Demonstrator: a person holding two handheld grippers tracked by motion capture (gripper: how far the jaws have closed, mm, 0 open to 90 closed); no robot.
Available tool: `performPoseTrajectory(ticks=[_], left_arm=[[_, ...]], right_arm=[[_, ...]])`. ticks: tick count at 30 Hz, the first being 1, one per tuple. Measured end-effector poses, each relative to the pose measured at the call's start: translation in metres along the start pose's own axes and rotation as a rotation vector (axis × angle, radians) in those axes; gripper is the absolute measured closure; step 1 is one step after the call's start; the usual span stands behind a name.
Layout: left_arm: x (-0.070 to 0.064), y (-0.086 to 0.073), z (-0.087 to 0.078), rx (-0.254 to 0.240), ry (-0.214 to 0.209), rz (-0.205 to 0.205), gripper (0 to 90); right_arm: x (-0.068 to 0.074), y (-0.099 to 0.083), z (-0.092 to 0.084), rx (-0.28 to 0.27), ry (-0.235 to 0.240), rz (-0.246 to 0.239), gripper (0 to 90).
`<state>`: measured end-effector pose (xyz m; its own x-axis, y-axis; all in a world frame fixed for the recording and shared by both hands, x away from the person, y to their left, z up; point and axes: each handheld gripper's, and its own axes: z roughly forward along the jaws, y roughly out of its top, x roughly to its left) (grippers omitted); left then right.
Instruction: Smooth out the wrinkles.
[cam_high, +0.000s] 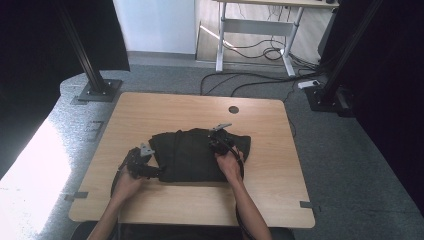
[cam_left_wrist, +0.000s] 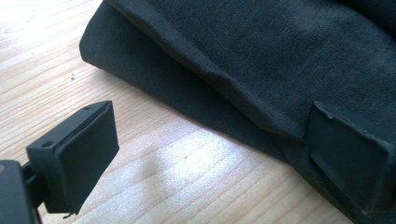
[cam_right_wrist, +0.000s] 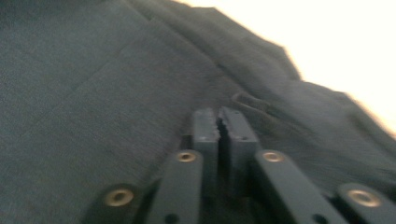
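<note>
On the middle of the wooden table (cam_high: 150, 107) lies a folded black cloth (cam_high: 192, 155). At its left edge the left gripper (cam_left_wrist: 205, 154) is spread wide, one jaw touching the cloth. Over its right part the right gripper (cam_right_wrist: 219, 123) is clenched, nothing visibly held.

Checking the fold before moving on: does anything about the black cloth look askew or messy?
The black cloth lies folded on the table, but its layers are not squared: lower layers stick out along the edge by the left gripper. Nothing looks damaged.
</note>
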<state>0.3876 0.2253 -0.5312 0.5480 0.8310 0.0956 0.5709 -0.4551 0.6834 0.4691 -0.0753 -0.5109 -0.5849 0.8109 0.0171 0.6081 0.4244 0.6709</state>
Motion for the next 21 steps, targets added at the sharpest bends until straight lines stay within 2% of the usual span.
performPoseTrajectory(ticks=[2,3,6,8,11,15,19,21], left_arm=[[0.000,-0.001,0.000,-0.002,-0.002,-0.001,3.0],[0.000,-0.001,0.000,-0.003,0.000,-0.001,2.9],[0.004,-0.001,-0.004,-0.018,-0.003,-0.010,2.4],[0.006,0.000,-0.009,-0.027,0.000,-0.016,2.0],[0.013,-0.001,-0.017,-0.047,0.005,-0.032,2.0],[0.023,-0.004,-0.029,-0.063,0.015,-0.051,1.4],[0.033,-0.008,-0.041,-0.082,0.008,-0.050,1.7],[0.037,-0.010,-0.046,-0.088,0.008,-0.048,1.9]], right_arm=[[0.002,0.000,0.006,0.015,0.026,-0.007,65.5],[0.004,0.001,0.005,0.004,0.034,-0.012,59.6],[0.001,0.006,-0.003,-0.045,0.067,0.020,43.9],[-0.002,0.010,-0.011,-0.069,0.060,0.020,37.3],[-0.006,0.013,-0.020,-0.078,0.040,0.004,30.7],[-0.015,0.007,-0.032,-0.075,0.025,-0.009,21.2],[-0.026,-0.002,-0.052,-0.097,-0.004,-0.006,14.2],[-0.031,-0.006,-0.063,-0.102,-0.013,-0.007,13.5]])
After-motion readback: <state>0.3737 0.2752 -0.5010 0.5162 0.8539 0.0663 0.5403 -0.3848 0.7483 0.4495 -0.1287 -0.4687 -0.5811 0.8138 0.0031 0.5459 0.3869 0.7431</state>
